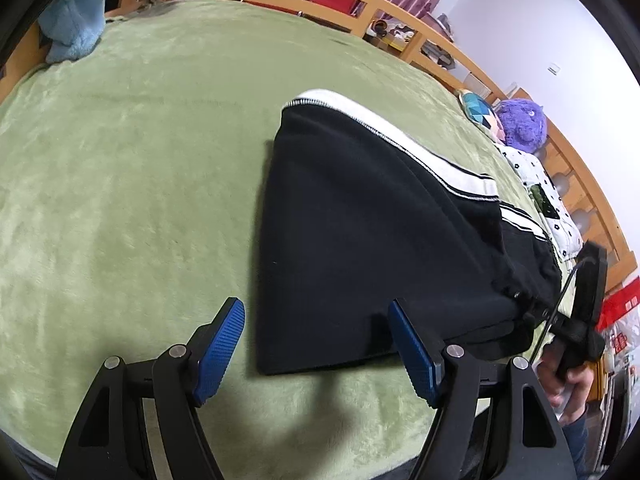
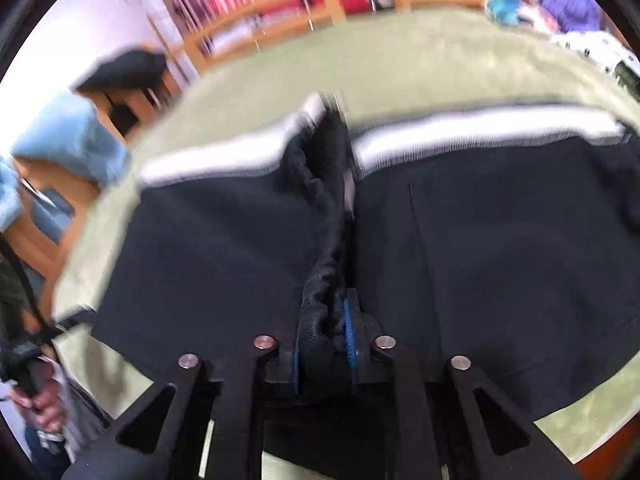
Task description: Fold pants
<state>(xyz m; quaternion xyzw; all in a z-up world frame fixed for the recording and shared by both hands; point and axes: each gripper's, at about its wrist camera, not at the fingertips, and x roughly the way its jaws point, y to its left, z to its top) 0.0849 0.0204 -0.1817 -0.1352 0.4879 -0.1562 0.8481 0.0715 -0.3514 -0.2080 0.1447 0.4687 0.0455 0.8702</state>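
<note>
Black pants (image 1: 360, 240) with a white side stripe (image 1: 384, 128) lie folded on the green blanket (image 1: 140, 160). My left gripper (image 1: 320, 344) is open and empty, its blue pads on either side of the pants' near left corner, just above the blanket. My right gripper (image 2: 324, 344) is shut on a bunched ridge of the black pants (image 2: 200, 248) at the gathered waistband and holds it up off the bed. The right wrist view is blurred. The right gripper's body and the hand that holds it show at the right edge of the left wrist view (image 1: 580, 320).
A wooden bed rail (image 1: 360, 4) runs along the far side. A light blue plush blanket (image 1: 76, 20) hangs at the far left. A purple plush toy (image 1: 520, 120) and a patterned pillow (image 1: 552, 200) lie at the right end.
</note>
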